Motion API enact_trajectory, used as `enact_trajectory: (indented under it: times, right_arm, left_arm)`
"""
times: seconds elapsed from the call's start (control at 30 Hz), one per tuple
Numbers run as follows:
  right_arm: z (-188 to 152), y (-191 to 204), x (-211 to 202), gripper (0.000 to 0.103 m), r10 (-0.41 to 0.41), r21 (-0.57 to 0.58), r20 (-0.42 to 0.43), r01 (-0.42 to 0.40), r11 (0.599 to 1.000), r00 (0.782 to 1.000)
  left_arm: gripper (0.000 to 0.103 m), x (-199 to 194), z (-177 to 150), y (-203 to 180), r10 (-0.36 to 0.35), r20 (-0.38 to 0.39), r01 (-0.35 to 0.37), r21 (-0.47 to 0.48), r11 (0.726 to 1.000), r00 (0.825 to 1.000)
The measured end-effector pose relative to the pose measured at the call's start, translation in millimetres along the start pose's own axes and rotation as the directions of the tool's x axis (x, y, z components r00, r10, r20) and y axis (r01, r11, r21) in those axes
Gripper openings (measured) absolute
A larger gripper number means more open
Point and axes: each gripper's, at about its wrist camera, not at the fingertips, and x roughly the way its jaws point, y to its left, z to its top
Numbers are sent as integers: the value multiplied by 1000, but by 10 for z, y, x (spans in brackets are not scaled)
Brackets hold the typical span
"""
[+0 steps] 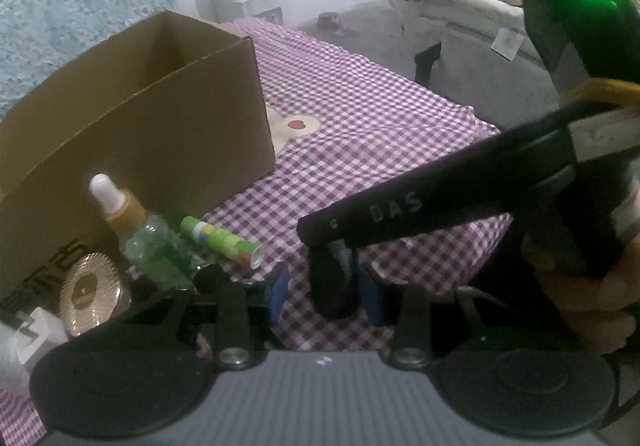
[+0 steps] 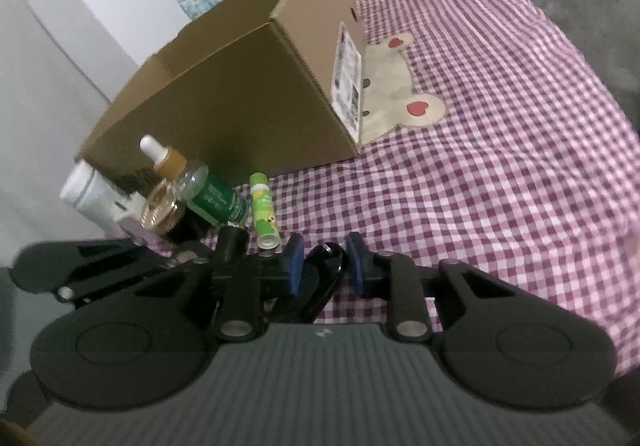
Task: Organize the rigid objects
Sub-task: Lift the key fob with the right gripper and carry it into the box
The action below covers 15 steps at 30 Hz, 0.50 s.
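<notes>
Purple-and-white checked cloth [image 2: 500, 166] covers the bed on which your work is laid out. An open cardboard box [image 1: 160, 118] stands on it, and just in front of the box sits a tight cluster: a dropper bottle [image 1: 120, 206] with a white bulb, a green bottle [image 2: 212, 198], a lime-green tube [image 1: 220, 242] lying on its side, a gold ribbed lid [image 1: 94, 294] and a white tube [image 2: 90, 194].

Your left gripper [image 1: 324, 292] has its blue-padded fingers [image 1: 278, 292] set narrowly on either side of a black object [image 1: 334, 286]; contact cannot be confirmed. Your right gripper [image 2: 322, 266] is low beside the cluster, its fingers [image 2: 294, 266] likewise close around a glossy black item [image 2: 326, 270], grip unconfirmed. In the left wrist view, its black body crosses above the left gripper.
</notes>
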Motion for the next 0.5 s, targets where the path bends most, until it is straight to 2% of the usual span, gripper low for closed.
enact_trajectory:
  times: [0.07, 0.27, 0.5]
  right_arm:
    - [5, -80, -16, 22, 33, 48, -6, -32, 998, 999]
    - [-44, -258, -34, 22, 129, 174, -17, -125, 977, 991]
    - [-65, -176, 33, 22, 140, 166, 5, -139, 976, 990]
  left_arm:
    - [31, 55, 10, -1, -2, -21, 2, -3, 1000, 1000]
    - [31, 111, 4, 56, -9, -40, 7, -42, 999, 999]
    - [32, 138, 30, 98, -13, -16, 12, -82, 997, 1000]
